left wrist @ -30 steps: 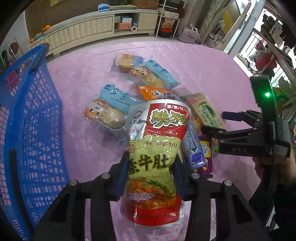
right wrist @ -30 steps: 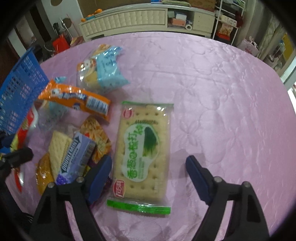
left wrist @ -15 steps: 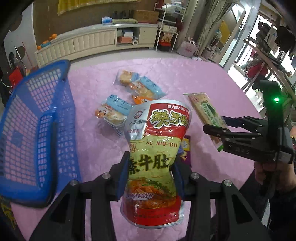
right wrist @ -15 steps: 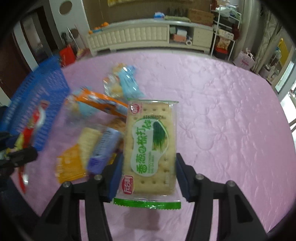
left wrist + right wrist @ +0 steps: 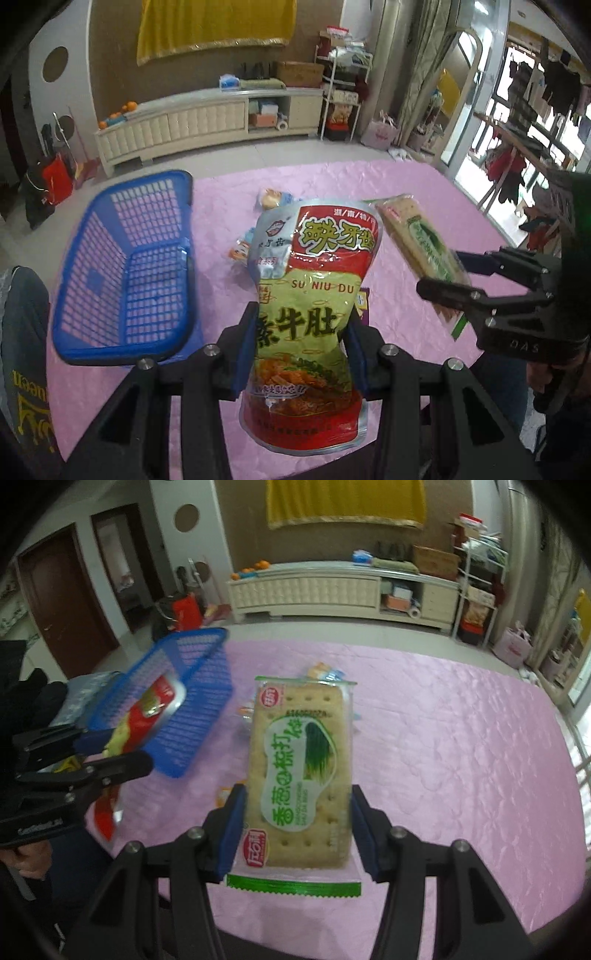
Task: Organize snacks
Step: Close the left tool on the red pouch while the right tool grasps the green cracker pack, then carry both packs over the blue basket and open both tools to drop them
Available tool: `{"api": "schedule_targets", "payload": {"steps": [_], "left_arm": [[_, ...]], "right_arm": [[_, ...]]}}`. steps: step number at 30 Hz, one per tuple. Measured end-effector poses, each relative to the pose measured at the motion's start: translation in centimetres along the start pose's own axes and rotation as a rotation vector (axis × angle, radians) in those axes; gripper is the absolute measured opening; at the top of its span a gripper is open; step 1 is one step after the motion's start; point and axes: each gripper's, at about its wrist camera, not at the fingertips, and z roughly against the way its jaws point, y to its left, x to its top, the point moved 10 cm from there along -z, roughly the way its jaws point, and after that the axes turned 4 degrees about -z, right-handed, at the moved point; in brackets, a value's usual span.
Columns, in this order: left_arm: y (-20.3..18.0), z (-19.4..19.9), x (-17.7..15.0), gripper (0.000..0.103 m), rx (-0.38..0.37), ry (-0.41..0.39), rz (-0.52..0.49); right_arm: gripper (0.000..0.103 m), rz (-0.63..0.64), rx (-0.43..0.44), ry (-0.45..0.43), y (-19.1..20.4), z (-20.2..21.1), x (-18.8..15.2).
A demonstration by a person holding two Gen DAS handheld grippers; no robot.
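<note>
My left gripper (image 5: 299, 343) is shut on a red and green snack pouch (image 5: 314, 295), held up above the pink table. My right gripper (image 5: 295, 823) is shut on a cracker pack with a green label (image 5: 301, 771), also lifted off the table. In the left wrist view the right gripper (image 5: 447, 273) holds the cracker pack (image 5: 421, 240) to the right of the pouch. The blue basket (image 5: 125, 269) stands on the table at the left, with nothing seen inside it. In the right wrist view the left gripper (image 5: 107, 749) carries the pouch (image 5: 147, 712) in front of the basket (image 5: 195, 690).
Several other snack packs (image 5: 269, 199) lie on the pink tablecloth (image 5: 461, 738) behind the held items, mostly hidden. A purple pack (image 5: 364, 302) peeks out beside the pouch. A person's leg (image 5: 22, 332) is at the left table edge. A long cabinet (image 5: 207, 122) stands beyond the table.
The right gripper closed on the cracker pack and lifted it off the table. Both grippers rose, the left still holding the pouch, and the basket came into fuller view.
</note>
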Motion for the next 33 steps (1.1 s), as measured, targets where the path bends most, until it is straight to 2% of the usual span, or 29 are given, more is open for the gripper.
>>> {"api": "schedule_targets", "payload": {"steps": [3, 14, 19, 25, 33], "left_arm": [[1.4, 1.3, 0.5, 0.042, 0.010, -0.030, 0.017], [8.6, 4.8, 1.5, 0.042, 0.107, -0.052, 0.055], [12.6, 5.1, 2.1, 0.042, 0.150, -0.054, 0.092], [17.3, 3.8, 2.7, 0.042, 0.188, -0.039, 0.126], [21.7, 2.3, 2.0, 0.042, 0.200, -0.029, 0.188]], "right_arm": [[0.059, 0.038, 0.016, -0.009, 1.6, 0.3, 0.7], [0.059, 0.175, 0.114, -0.029, 8.0, -0.5, 5.4], [0.059, 0.253, 0.184, -0.011, 11.0, -2.8, 8.2], [0.059, 0.328, 0.214, 0.036, 13.9, -6.8, 10.4], [0.059, 0.502, 0.293, 0.114, 17.8, -12.3, 10.8]]}}
